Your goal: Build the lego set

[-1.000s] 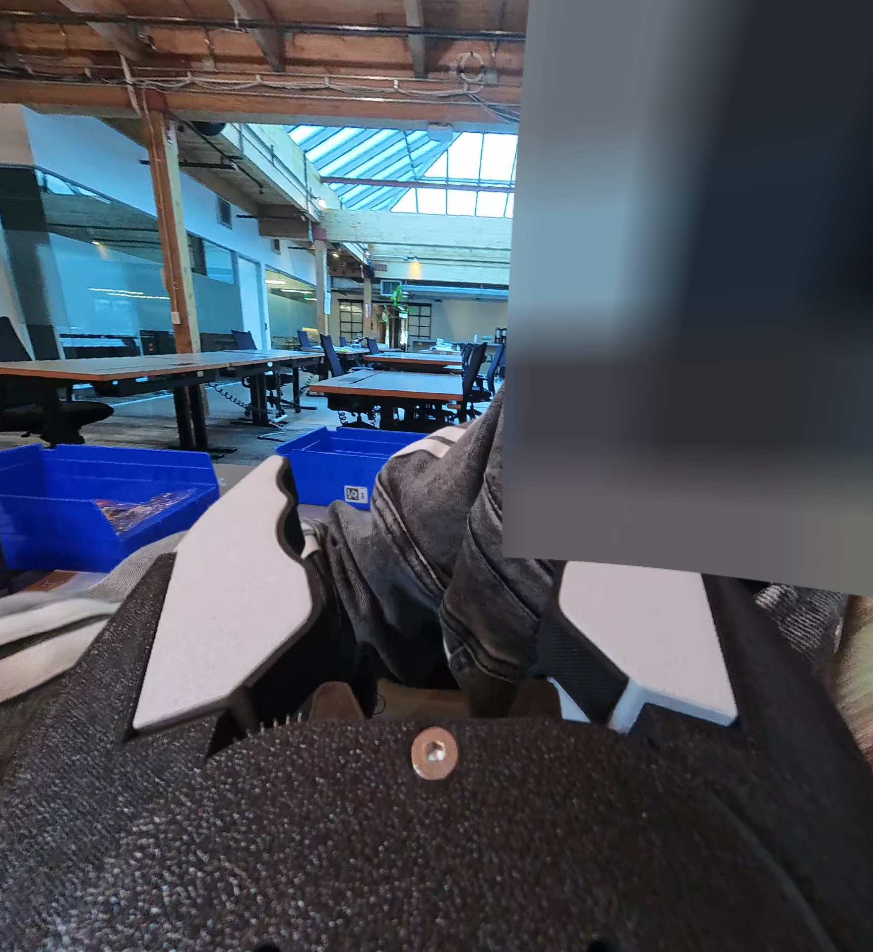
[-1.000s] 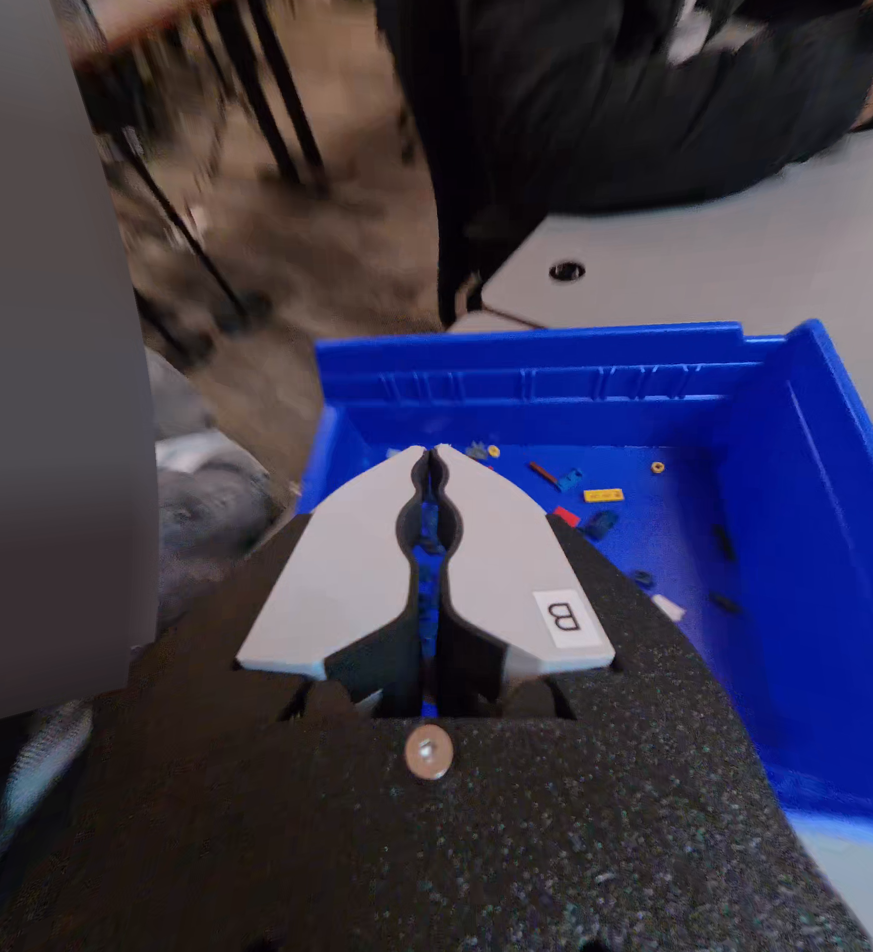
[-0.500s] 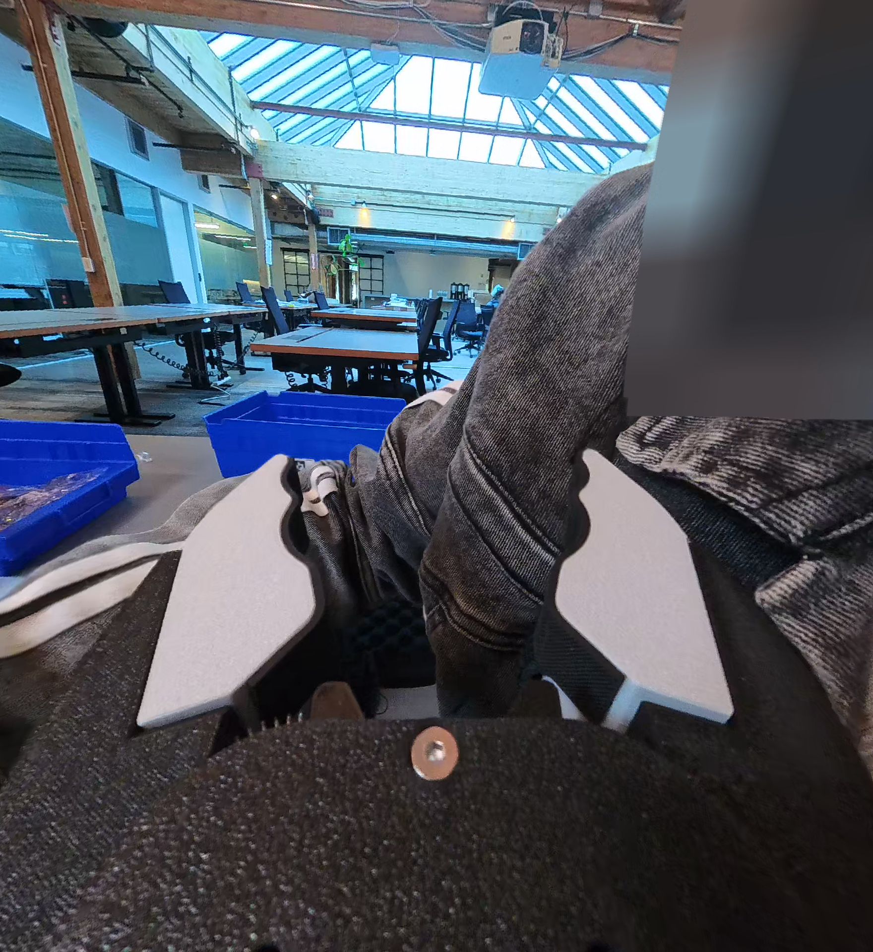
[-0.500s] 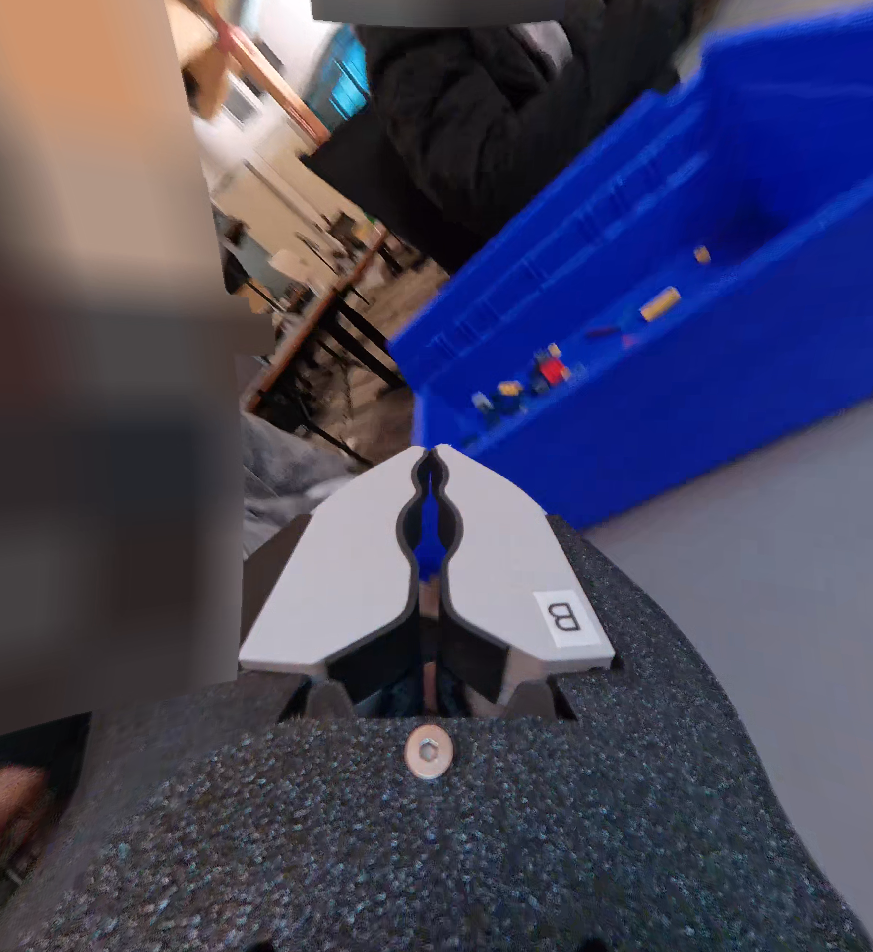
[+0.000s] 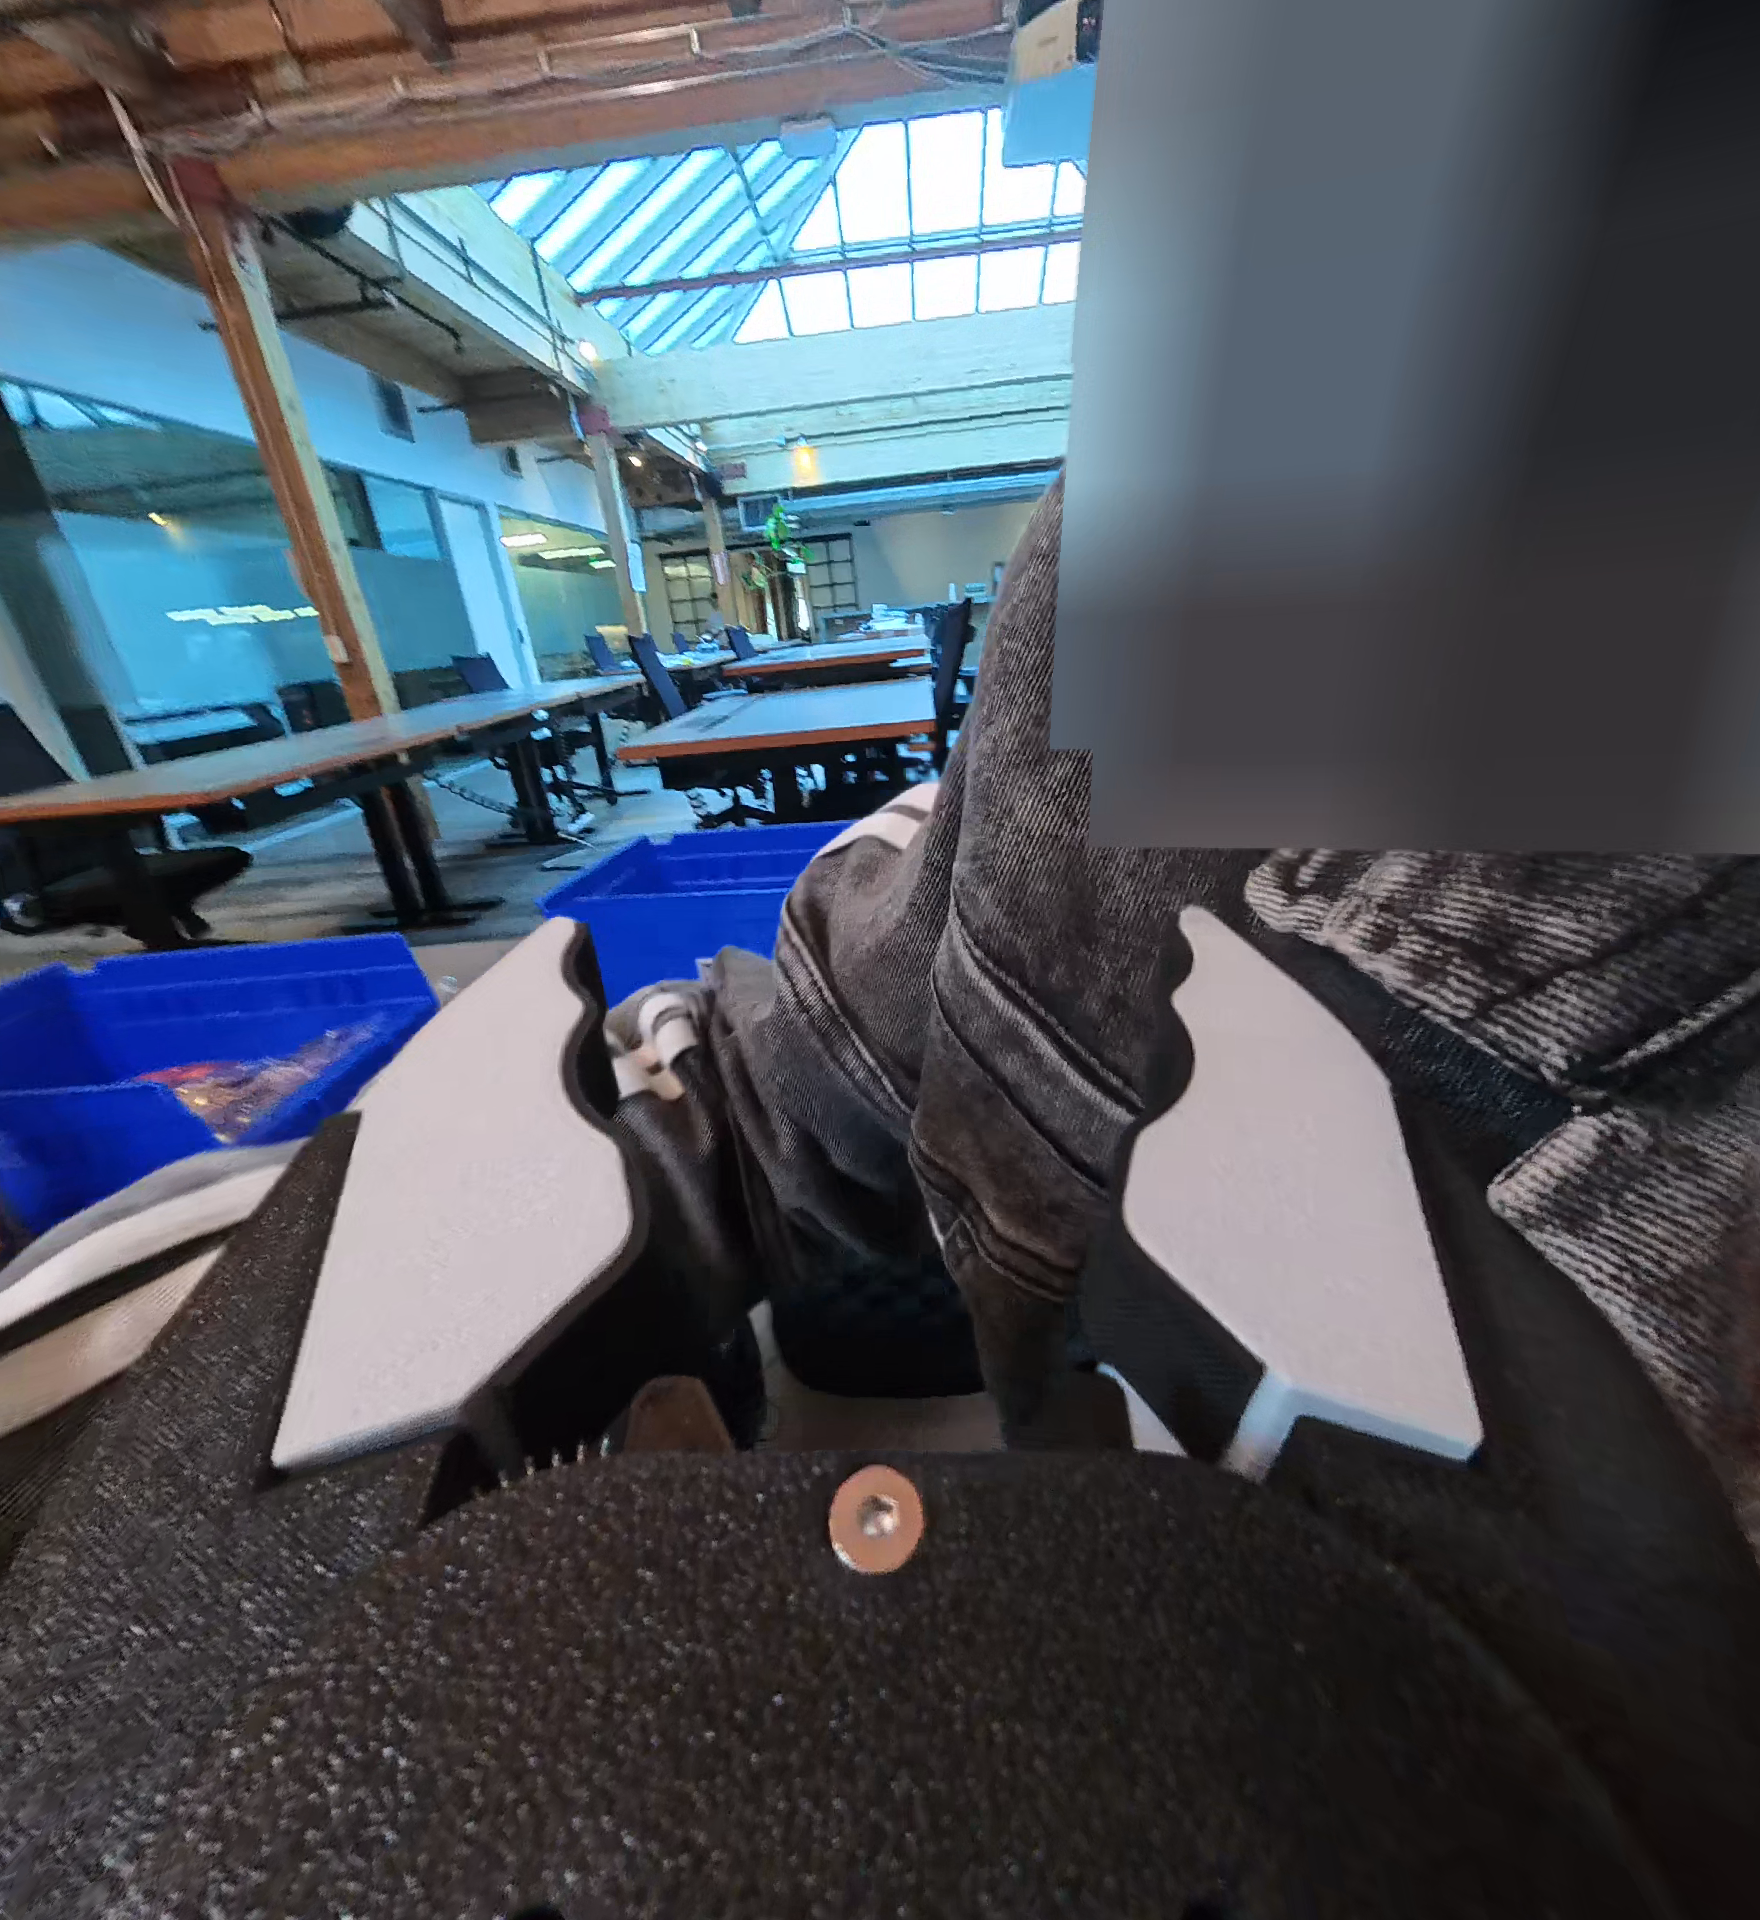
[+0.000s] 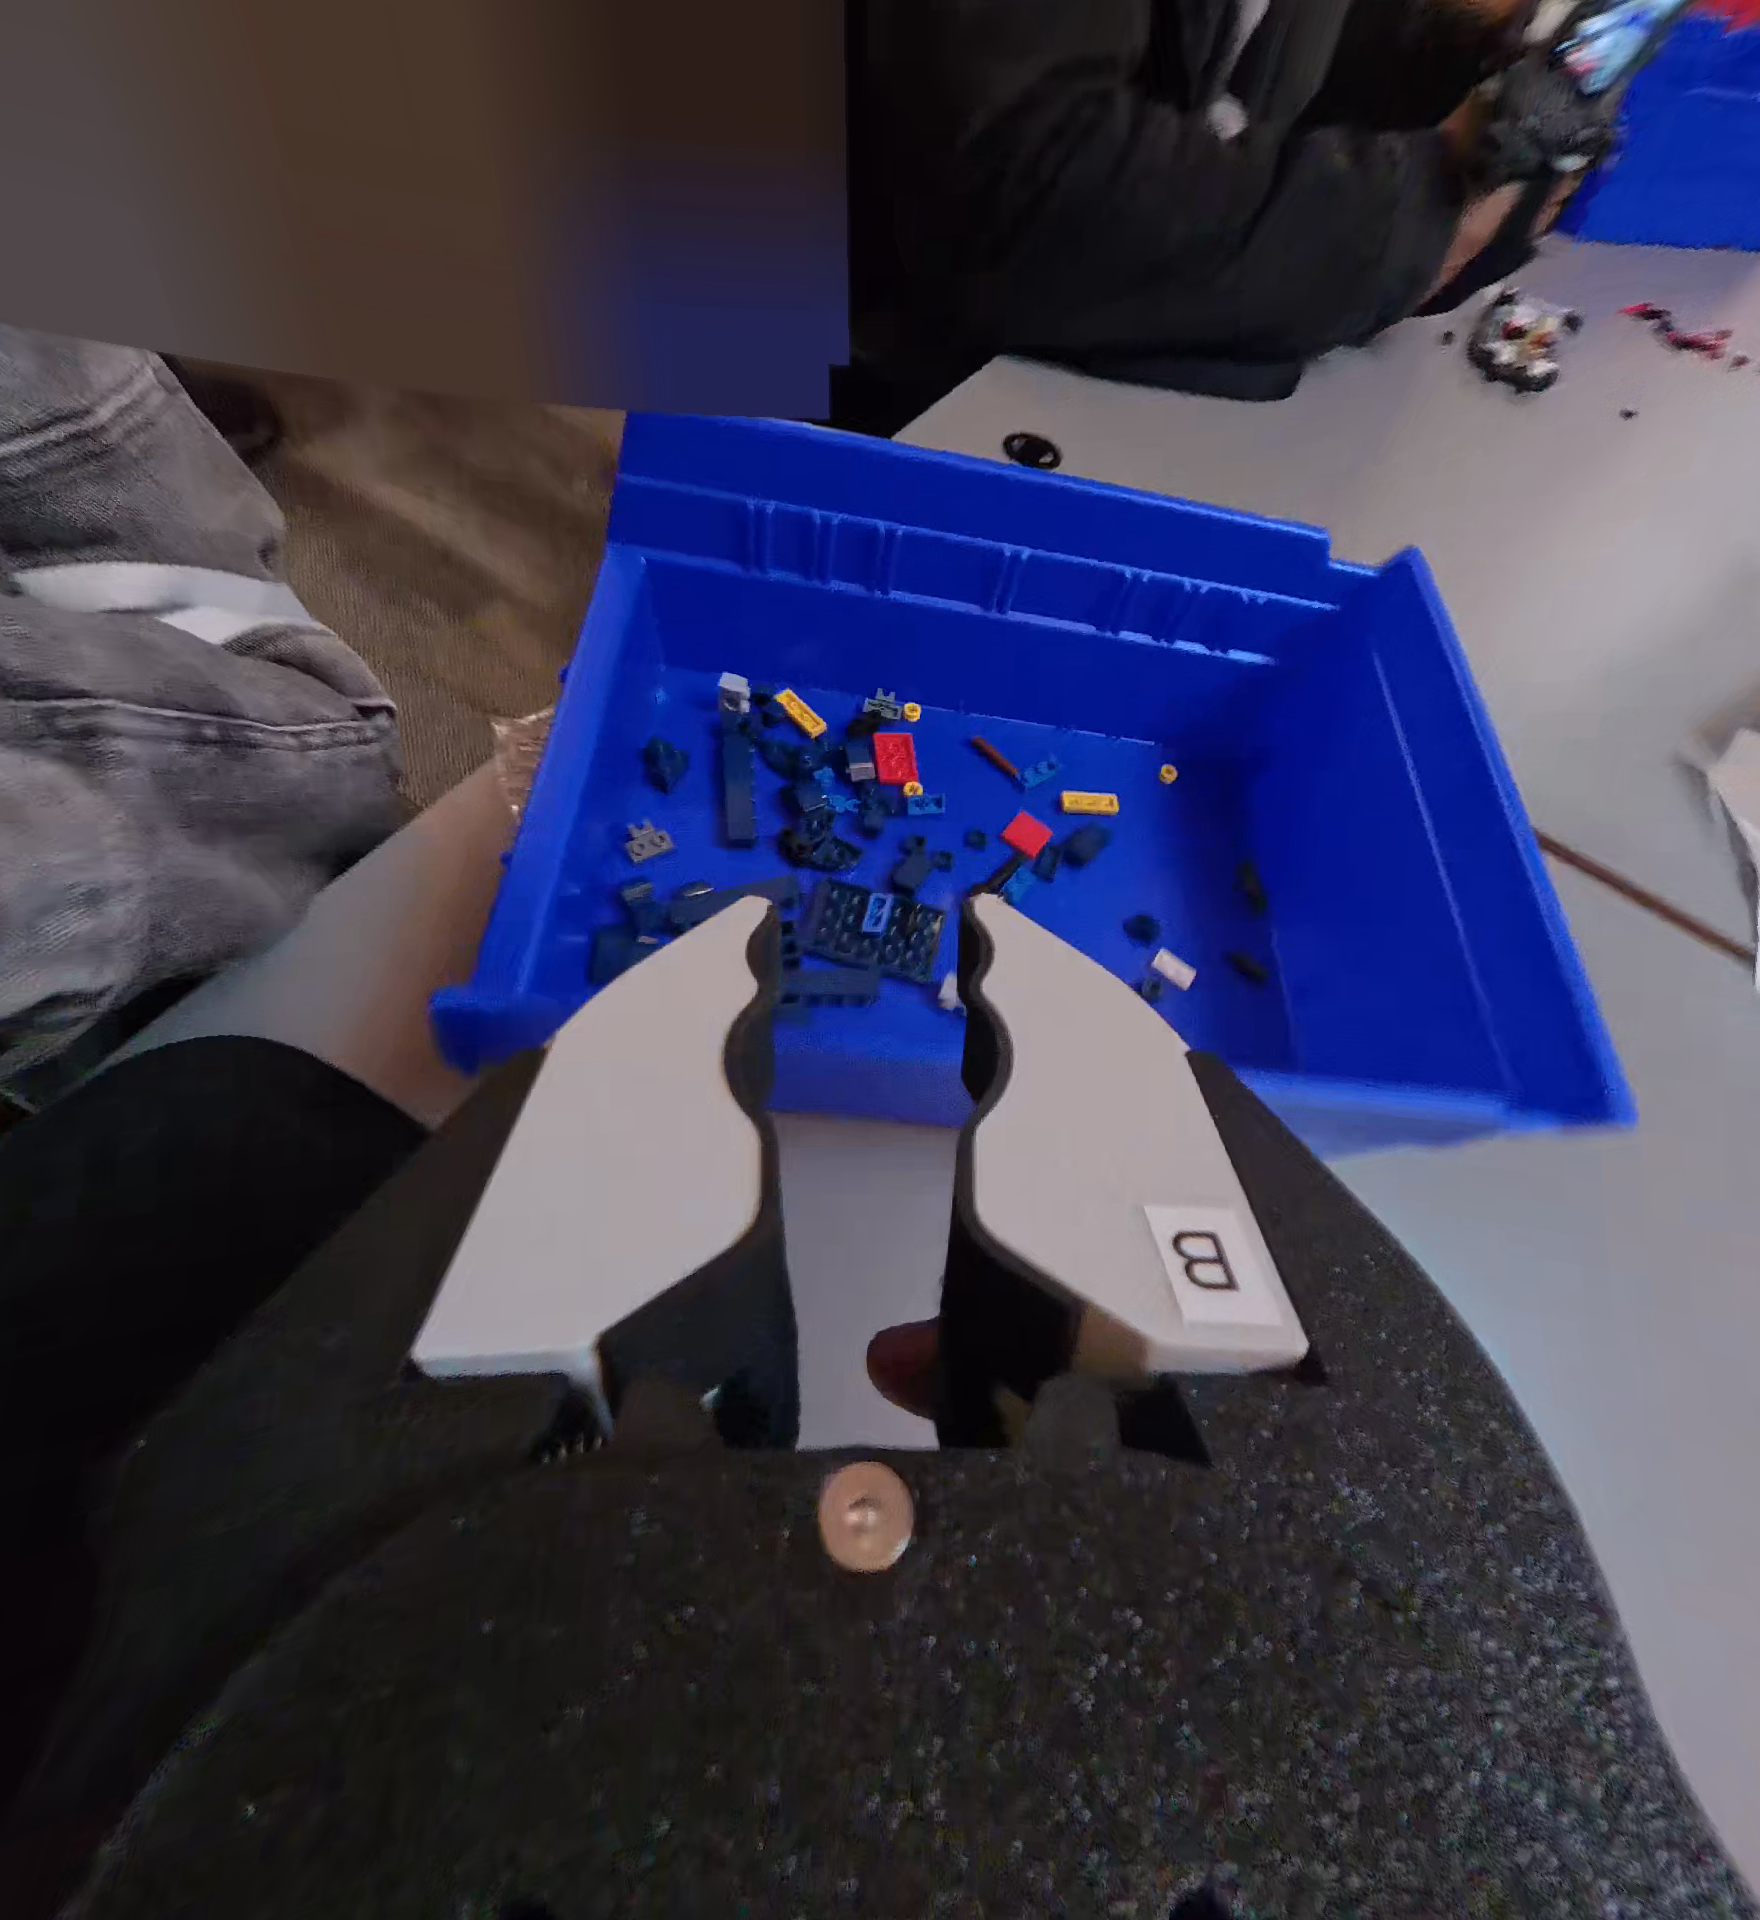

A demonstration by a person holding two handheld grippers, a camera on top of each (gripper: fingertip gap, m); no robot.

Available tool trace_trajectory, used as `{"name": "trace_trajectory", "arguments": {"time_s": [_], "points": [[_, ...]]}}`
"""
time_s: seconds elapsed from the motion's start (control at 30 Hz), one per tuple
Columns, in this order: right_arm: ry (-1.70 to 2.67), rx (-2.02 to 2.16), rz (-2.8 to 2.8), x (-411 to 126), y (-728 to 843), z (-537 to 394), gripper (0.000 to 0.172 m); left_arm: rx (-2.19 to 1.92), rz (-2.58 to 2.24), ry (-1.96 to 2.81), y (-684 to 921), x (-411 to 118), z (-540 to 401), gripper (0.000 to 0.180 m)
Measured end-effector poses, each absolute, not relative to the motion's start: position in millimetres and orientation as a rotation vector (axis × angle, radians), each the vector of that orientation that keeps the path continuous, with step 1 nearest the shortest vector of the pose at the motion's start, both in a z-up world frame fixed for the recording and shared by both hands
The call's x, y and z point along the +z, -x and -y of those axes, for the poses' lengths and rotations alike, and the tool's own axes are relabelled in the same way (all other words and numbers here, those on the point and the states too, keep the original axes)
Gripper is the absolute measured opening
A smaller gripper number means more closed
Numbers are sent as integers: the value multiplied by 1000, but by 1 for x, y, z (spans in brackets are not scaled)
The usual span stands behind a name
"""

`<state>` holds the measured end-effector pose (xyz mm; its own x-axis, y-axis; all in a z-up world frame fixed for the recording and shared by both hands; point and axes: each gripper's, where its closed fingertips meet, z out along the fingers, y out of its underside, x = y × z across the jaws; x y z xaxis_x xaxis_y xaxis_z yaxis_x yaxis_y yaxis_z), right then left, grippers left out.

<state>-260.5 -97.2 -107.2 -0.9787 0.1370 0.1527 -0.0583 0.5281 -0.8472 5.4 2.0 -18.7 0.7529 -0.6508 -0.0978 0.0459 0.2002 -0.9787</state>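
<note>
Ahead of right gripper (image 6: 865, 925), jaws partly apart and bare, blue bin (image 6: 1458, 831) of small bricks (image 6: 871, 930) on surface (image 6: 1478, 1299). Left gripper (image 5: 881, 935) wide apart, grey denim sleeve (image 5: 969, 1039) between fingers, contact unclear.

right tongs (image 6: 865, 925): bin (image 6: 1427, 831) open above | left tongs (image 5: 876, 956): denim sleeve (image 5: 1011, 1039) blocks

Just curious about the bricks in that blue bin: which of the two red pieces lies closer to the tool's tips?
The smooth red tile, just beyond the right tool's right tip. The studded red plate lies farther back, among dark blue pieces in the blue bin.
</note>
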Motion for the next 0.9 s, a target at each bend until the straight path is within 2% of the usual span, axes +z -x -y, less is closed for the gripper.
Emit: {"name": "trace_trajectory", "arguments": {"time_s": [0.1,0.23,0.37,0.43,0.53,0.9], "points": [[-156,1204,2708,-121,279,141,34,-473,-533,1236,8,-7,5,100],[-345,738,2941,-175,302,177,30,-571,-394,1293,32,-8,4,101],[-384,445,3097,-219,312,188,5,-797,-335,1328,37,-10,5,106],[-494,324,3086,-229,316,181,2,-765,-341,1313,38,-8,7,105],[-579,389,3080,-230,315,184,10,-749,-352,1298,37,-6,9,104],[-663,416,3005,-236,321,186,11,-765,-373,1293,30,-6,8,104]]}}
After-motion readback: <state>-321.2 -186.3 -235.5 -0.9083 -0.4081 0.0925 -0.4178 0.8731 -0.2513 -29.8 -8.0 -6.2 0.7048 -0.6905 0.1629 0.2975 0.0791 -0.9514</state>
